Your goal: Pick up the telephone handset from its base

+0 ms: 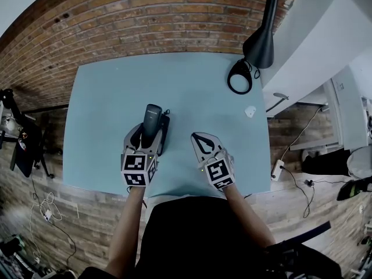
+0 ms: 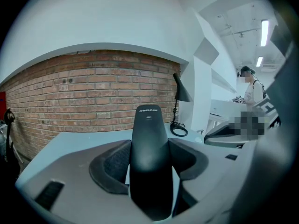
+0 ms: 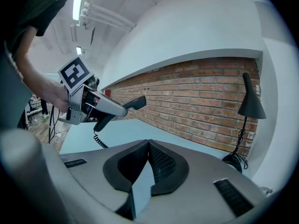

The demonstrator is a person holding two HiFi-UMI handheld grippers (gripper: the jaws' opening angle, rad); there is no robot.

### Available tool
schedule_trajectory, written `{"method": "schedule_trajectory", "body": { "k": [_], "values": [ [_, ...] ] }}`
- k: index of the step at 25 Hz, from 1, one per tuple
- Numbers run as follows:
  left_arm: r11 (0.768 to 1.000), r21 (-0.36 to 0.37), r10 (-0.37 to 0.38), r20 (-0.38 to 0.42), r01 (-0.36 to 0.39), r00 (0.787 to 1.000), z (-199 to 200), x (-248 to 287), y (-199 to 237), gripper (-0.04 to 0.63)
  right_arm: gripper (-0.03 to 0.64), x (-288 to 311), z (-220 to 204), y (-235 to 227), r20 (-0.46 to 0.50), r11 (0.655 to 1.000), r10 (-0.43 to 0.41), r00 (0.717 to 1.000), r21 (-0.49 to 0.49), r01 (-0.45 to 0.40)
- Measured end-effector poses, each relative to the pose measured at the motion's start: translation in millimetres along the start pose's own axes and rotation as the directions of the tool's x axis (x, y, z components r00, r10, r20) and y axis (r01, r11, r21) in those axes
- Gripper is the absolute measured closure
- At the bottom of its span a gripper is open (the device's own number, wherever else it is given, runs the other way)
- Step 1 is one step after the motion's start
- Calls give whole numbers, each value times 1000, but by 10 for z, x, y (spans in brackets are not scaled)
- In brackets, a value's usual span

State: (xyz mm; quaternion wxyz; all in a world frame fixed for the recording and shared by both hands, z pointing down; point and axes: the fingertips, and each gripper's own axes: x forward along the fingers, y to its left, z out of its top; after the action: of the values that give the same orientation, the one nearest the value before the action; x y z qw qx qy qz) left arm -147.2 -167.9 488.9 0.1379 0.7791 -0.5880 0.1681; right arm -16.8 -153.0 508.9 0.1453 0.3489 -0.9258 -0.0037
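There are two grippers, the left gripper (image 1: 141, 138) and the right gripper (image 1: 196, 137). Between the left one's fingers sits one telephone handset (image 1: 152, 120), with one coiled cord (image 3: 99, 141) hanging below them and what looks like one dark base (image 1: 165, 133) just to their right. Beyond the right one's fingertips are one black lamp (image 1: 260, 39) and one small white object (image 1: 250, 111), all on one blue table (image 1: 104, 97).

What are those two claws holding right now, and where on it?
The left claw grips the black plastic telephone handset around its middle; the right claw is shut, empty.
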Motion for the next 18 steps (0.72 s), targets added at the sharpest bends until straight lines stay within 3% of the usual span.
{"method": "schedule_trajectory", "body": {
  "k": [18],
  "values": [
    [999, -15, -35, 126, 37, 991, 708, -271, -67, 333, 614, -32, 6, -27, 8, 1000, -8, 1000, 0, 8]
  ]
}}
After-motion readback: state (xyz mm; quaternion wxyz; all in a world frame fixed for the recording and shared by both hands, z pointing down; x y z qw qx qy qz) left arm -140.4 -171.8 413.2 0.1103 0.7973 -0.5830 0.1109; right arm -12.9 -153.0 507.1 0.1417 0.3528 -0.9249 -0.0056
